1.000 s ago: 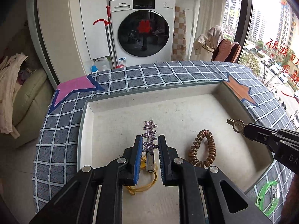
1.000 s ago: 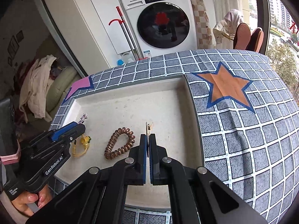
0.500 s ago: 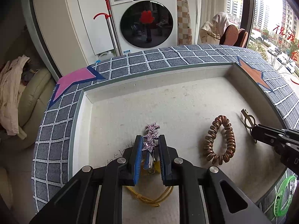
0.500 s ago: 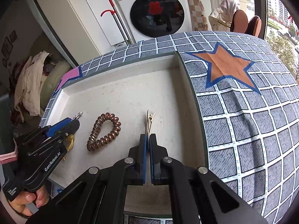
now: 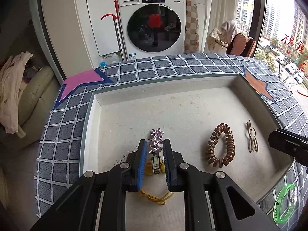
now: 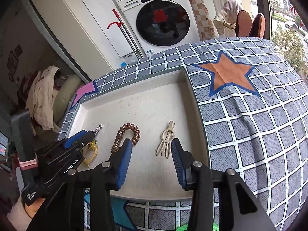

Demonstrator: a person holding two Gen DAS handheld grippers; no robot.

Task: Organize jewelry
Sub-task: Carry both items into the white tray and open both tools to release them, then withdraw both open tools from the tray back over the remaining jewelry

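The star hair clip [image 5: 156, 141] lies in the tray [image 5: 173, 104] with its long axis running straight away from my left gripper [image 5: 155, 155], whose jaws have just been opening and now flank it without pressing. My right gripper [image 6: 152, 159], jaws just spread wide, hangs empty beside the beige clip [image 6: 166, 141].

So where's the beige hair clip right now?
The beige hair clip lies flat in the white tray, right of the copper coil hair tie and near the tray's right wall, just ahead of the open right gripper.
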